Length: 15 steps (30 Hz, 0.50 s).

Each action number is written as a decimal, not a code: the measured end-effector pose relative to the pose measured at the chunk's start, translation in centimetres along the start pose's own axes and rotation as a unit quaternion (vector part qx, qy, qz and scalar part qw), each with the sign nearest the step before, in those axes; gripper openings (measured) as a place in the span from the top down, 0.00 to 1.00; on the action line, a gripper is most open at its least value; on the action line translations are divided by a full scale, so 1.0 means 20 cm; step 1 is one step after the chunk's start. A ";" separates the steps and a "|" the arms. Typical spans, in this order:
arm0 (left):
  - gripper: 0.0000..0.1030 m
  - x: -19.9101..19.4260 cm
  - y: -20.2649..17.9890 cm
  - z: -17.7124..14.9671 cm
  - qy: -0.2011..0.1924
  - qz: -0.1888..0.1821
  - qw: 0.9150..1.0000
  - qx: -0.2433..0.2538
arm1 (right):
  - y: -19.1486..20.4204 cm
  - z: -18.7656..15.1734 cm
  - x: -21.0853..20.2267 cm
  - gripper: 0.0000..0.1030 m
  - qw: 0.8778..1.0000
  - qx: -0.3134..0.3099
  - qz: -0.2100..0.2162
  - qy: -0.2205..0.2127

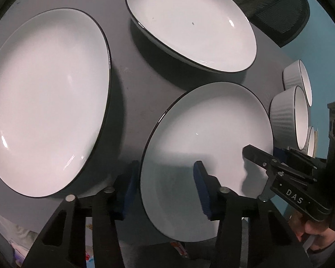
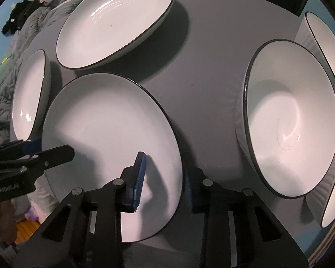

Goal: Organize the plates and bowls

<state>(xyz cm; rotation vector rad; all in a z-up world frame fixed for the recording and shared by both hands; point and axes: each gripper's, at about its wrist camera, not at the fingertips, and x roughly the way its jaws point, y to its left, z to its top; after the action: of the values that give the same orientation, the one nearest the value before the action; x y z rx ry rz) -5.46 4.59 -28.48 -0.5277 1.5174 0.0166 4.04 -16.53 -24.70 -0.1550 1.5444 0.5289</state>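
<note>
Left wrist view. Grey table [image 1: 134, 102], round-looking under the fisheye. Three white plates with dark rims: large plate [image 1: 47, 102] at left; far plate [image 1: 189, 24] at top centre; near plate [image 1: 207, 156] at the table's near edge, overhanging it slightly. Left gripper [image 1: 165, 187] spread wide, straddling the near plate's left rim: one blue pad [image 1: 129, 187] outside and below the rim, the other above the plate's face; actual contact cannot be told. Right gripper [image 1: 263, 158] entering from the right, one finger over the near plate's right side. Ribbed white bowls [image 1: 283, 114] in a row at the right table edge. Dark chair [image 1: 279, 15] behind the table.

Right wrist view. Same near plate [image 2: 109, 138] at lower left. Right gripper [image 2: 165, 185] spread wide across its right rim, one blue pad over the plate, the other outside; contact cannot be told. Left gripper [image 2: 33, 149] at the plate's opposite rim. Nearest bowl [image 2: 288, 120] just right, others partly cut off. Rumpled bedding [image 2: 22, 26] beyond the table.
</note>
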 end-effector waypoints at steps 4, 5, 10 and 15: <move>0.59 -0.01 0.02 -0.01 0.001 0.004 1.000 0.001 | -0.05 0.00 0.01 0.73 1.000 0.002 0.001 -0.007; 0.59 -0.01 0.01 -0.01 0.001 0.005 1.000 0.001 | -0.05 -0.02 0.01 0.73 1.000 0.003 0.002 -0.007; 0.73 -0.03 0.07 -0.03 -0.005 0.011 1.000 -0.001 | 0.00 0.01 0.02 0.72 1.000 0.017 0.013 -0.004; 0.79 -0.03 0.10 -0.03 0.002 0.004 1.000 0.000 | -0.05 0.01 0.02 0.74 0.999 0.027 0.020 0.010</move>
<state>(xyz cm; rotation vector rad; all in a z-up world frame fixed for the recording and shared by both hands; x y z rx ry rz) -6.75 6.41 -28.45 -0.5217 1.5238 0.0214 4.53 -17.25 -25.31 -0.0877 1.5832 0.5175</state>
